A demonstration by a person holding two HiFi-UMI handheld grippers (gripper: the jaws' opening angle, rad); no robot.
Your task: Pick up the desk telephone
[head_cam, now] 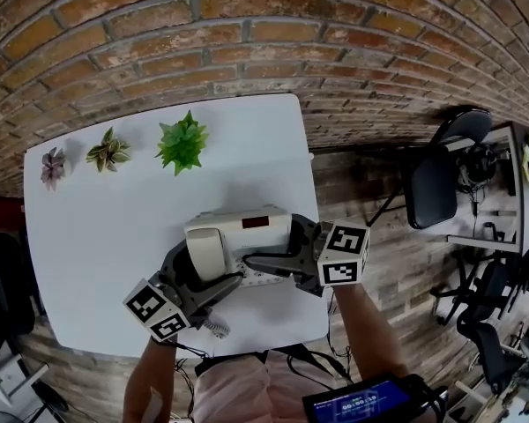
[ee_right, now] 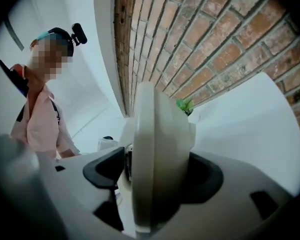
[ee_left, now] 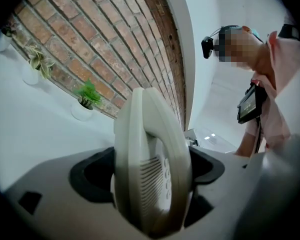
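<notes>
Cream plastic desk telephone (head_cam: 247,229) lies over the near middle of the white worktop (head_cam: 97,236). Its long axis runs left to right, parallel to the red brick wall (head_cam: 247,25). Its dark display window (head_cam: 255,222) faces up along the far edge. Its handset (head_cam: 208,252) lies across the left end, crosswise to the body. A grey coiled cord (head_cam: 214,328) trails from the near left corner toward the worktop's near edge. Whether the telephone rests on the worktop or is raised off it cannot be told.

The left tongs (head_cam: 198,271) come in from the near left and are closed on the handset end. In the left gripper view the telephone stands edge-on, filling the gap between the black pads. The right tongs (head_cam: 282,247) come in from the right and grip the opposite end in the same way, pads against both faces.

Along the worktop's far left edge stand three small white pots (ee_left: 81,112), well apart from the telephone. One holds a green spiky plant (head_cam: 182,144), one a variegated plant (head_cam: 108,152) and one a purple plant (head_cam: 53,166).
</notes>
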